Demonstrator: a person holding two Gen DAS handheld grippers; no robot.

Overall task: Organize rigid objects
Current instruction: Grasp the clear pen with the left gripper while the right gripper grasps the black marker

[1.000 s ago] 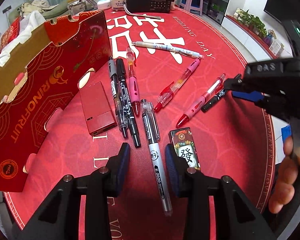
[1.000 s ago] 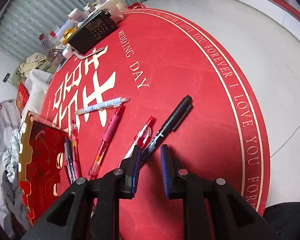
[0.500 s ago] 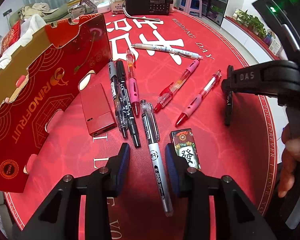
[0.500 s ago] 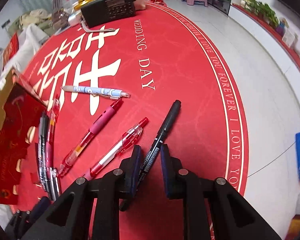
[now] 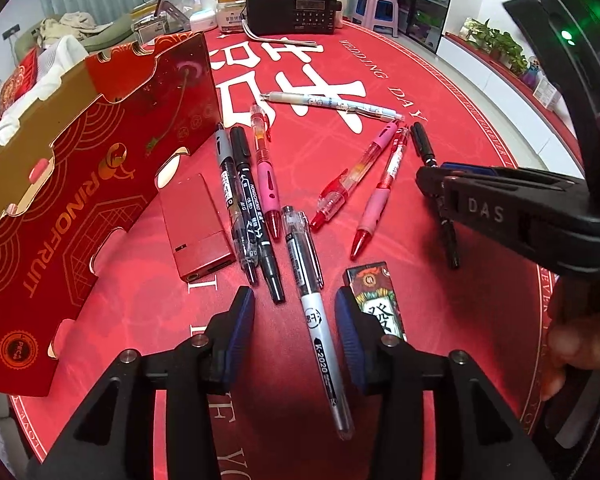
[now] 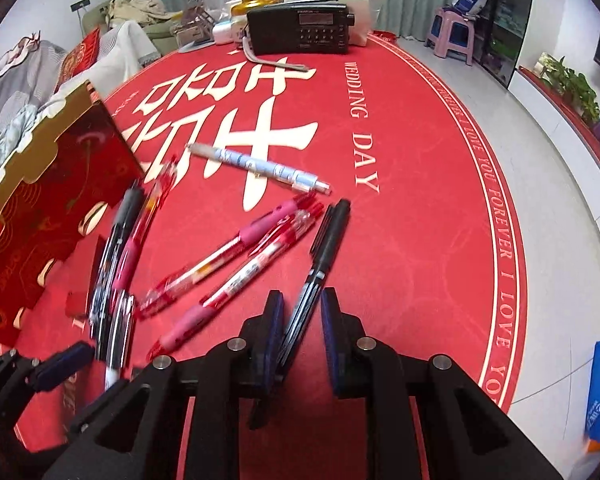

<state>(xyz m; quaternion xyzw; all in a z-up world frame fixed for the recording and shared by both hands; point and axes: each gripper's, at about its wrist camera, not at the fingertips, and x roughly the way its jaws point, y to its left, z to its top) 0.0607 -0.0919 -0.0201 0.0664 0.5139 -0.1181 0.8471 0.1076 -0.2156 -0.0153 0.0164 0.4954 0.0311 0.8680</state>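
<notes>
Right gripper (image 6: 299, 330) straddles black marker (image 6: 327, 240), pads either side of barrel, small gaps showing, not clamped. Marker lies flat on red mat (image 6: 420, 208), long axis running away from gripper, slim black body, white print. Left gripper (image 5: 295, 330) open over clear K-2020 gel pen (image 5: 314, 304).

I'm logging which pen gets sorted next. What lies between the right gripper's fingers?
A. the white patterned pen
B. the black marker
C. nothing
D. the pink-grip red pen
B: the black marker runs between the right gripper's pads.
</notes>
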